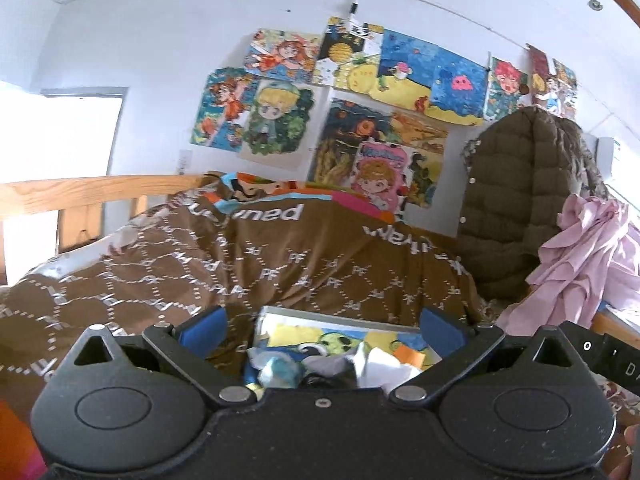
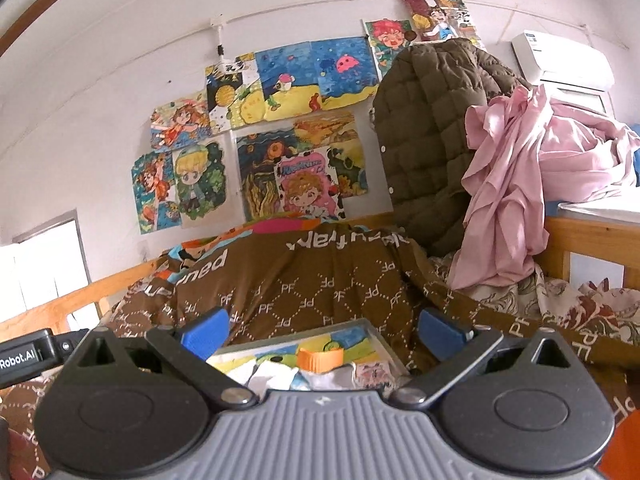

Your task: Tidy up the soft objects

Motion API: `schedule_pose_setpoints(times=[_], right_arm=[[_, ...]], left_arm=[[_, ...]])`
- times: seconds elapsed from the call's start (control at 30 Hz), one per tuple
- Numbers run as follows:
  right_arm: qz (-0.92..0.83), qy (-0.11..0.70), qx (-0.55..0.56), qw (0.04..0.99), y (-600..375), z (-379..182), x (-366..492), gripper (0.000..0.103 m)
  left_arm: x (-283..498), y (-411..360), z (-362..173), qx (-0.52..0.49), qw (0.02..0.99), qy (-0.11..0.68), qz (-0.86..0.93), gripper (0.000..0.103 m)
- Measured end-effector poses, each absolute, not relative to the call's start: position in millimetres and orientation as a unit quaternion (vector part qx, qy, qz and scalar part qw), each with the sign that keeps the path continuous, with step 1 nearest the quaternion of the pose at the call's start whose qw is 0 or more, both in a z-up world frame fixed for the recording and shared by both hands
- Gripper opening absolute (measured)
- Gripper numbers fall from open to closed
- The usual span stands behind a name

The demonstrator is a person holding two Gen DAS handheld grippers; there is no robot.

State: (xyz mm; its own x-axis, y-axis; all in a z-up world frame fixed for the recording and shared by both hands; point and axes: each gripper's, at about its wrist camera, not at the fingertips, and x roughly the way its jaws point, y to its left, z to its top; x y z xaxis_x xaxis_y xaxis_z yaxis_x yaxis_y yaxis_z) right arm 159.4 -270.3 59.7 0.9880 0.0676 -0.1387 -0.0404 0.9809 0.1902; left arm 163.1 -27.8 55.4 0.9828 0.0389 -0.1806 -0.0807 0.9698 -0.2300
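A brown patterned quilt [image 1: 260, 264] [image 2: 320, 280] is heaped on the bed ahead of both grippers. A pink cloth [image 1: 580, 256] [image 2: 512, 184] hangs crumpled at the right, beside a brown padded jacket [image 1: 520, 184] [image 2: 432, 136] hung against the wall. Just below the fingers lies a flat painted board [image 1: 340, 336] [image 2: 304, 348] with small crumpled soft items on it. My left gripper [image 1: 322, 326] is open above the board, holding nothing. My right gripper [image 2: 322, 326] is open too, empty, over the same board.
Colourful drawings [image 1: 360, 92] [image 2: 280, 120] cover the white wall behind the bed. A wooden bed rail [image 1: 80, 196] [image 2: 60, 304] runs at the left. An air conditioner [image 2: 560, 60] sits high on the right. A wooden frame [image 2: 592, 236] stands behind the pink cloth.
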Motion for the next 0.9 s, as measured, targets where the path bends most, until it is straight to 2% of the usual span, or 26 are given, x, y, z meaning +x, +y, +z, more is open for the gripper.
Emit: schedule_pose_setpoints(times=[0.9], right_arm=[[0.014, 0.114, 0.061, 0.991, -241, 24, 97, 0.103]], left_arm=[[93, -5, 15, -0.110, 0.985, 0.113, 0.065, 0.102]])
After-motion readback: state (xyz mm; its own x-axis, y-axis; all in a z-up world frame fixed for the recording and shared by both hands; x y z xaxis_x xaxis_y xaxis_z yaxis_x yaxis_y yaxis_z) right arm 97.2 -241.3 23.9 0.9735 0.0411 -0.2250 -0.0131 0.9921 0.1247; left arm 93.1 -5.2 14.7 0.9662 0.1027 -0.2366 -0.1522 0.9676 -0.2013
